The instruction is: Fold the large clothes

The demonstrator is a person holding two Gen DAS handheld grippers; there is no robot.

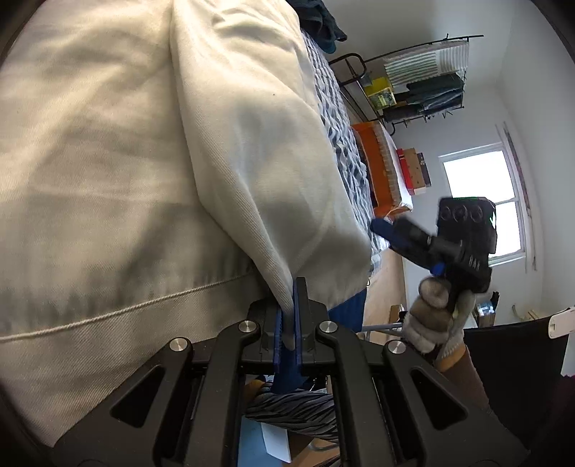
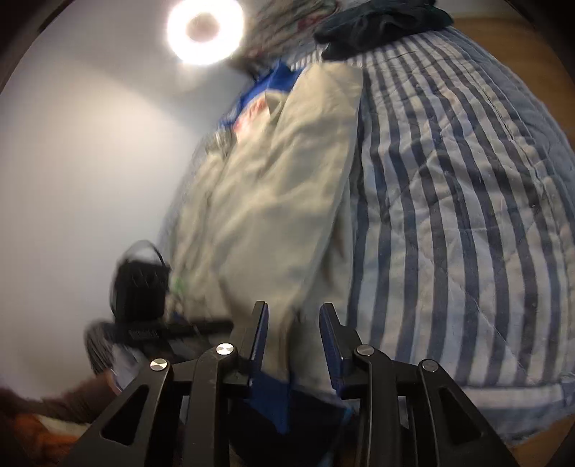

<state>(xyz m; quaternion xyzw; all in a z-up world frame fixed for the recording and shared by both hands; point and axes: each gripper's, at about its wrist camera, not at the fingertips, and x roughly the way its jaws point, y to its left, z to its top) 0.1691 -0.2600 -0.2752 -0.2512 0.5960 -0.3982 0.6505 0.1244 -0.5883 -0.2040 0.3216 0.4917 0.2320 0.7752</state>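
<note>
A large cream garment [image 1: 125,161] lies spread over a bed with a blue-and-white striped quilt [image 2: 449,215]. My left gripper [image 1: 289,316] is shut on a pinched fold at the garment's near hem edge. In the right wrist view the cream garment [image 2: 273,201] runs away from me along the quilt. My right gripper [image 2: 293,334] stands open at its near end, a strip of the cloth lying loose between the blue pads [image 2: 260,341]. The left wrist view shows the right gripper [image 1: 386,230] off the bed's side, held by a gloved hand [image 1: 431,316].
A dark garment [image 2: 381,25] is bunched at the far end of the bed. Blue fabric [image 2: 273,402] shows under the cream one. A black rack with folded items [image 1: 424,82], an orange box [image 1: 373,161] and a window [image 1: 481,201] are beside the bed, over wooden floor [image 1: 388,283].
</note>
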